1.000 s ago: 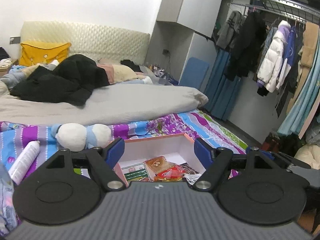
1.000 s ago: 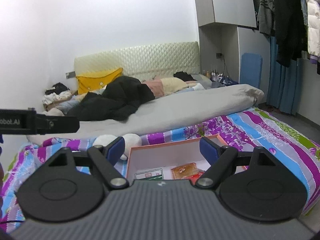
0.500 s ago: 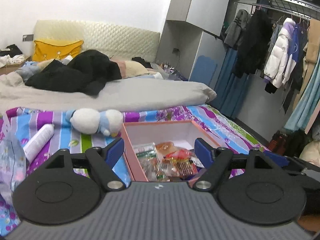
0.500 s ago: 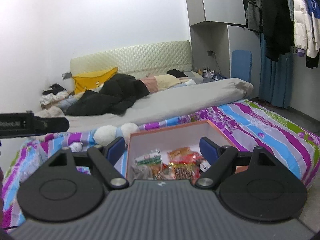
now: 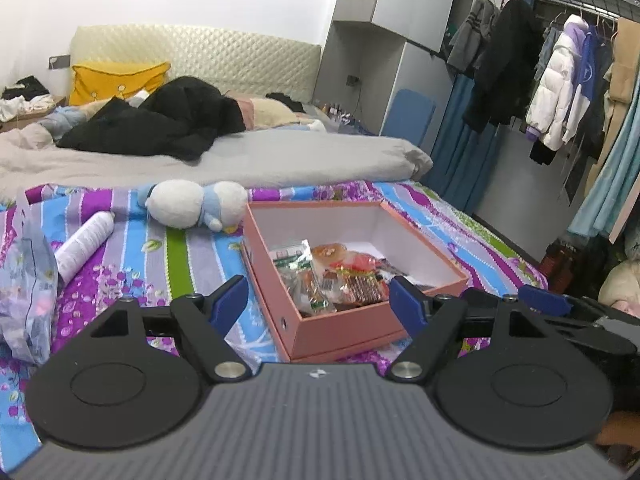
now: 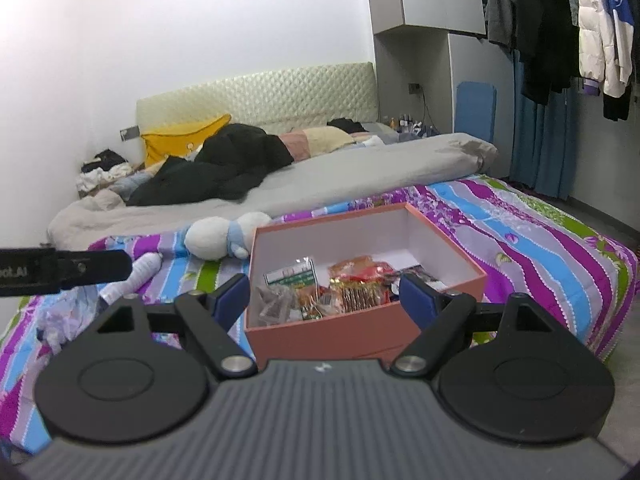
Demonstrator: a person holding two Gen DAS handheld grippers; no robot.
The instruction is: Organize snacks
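Looking down both tools at the pink box (image 6: 360, 336) on the striped bedspread (image 5: 180, 256); snack packets (image 5: 332, 276) heaped in its near half, far half bare; box sits dead ahead and below both; my right gripper (image 6: 326, 296) squares up to the near wall, my left gripper (image 5: 320, 300) comes at the near-left corner, so the long axis runs away to the right from there; both sets of jaws apart, nothing between them; I'd judge right has the straighter line in.
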